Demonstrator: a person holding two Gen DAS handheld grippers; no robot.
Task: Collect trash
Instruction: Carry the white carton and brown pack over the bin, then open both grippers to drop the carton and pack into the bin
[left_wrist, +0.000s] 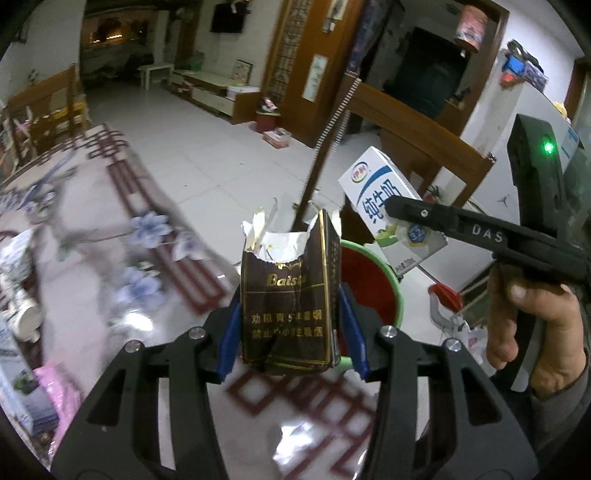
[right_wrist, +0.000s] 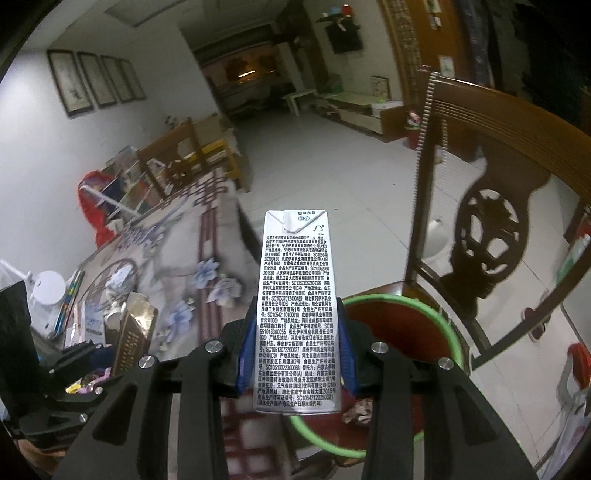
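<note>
Notably, left tongs (left_wrist: 291, 325) grasping torn "Baisha" cigarette pack (left_wrist: 290, 291), right tongs (right_wrist: 295, 354) grasping SIG-marked milk carton (right_wrist: 295, 310).

A torn, dark brown cigarette pack with gold lettering (left_wrist: 290, 291) stands upright, its top ripped open. At its two o'clock, a white-and-blue milk carton (left_wrist: 384, 206) tilts above a red, green-rimmed bin (left_wrist: 369, 284).

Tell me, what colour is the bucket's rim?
Bright green; the bucket itself is red. The right wrist view shows it best.
</note>
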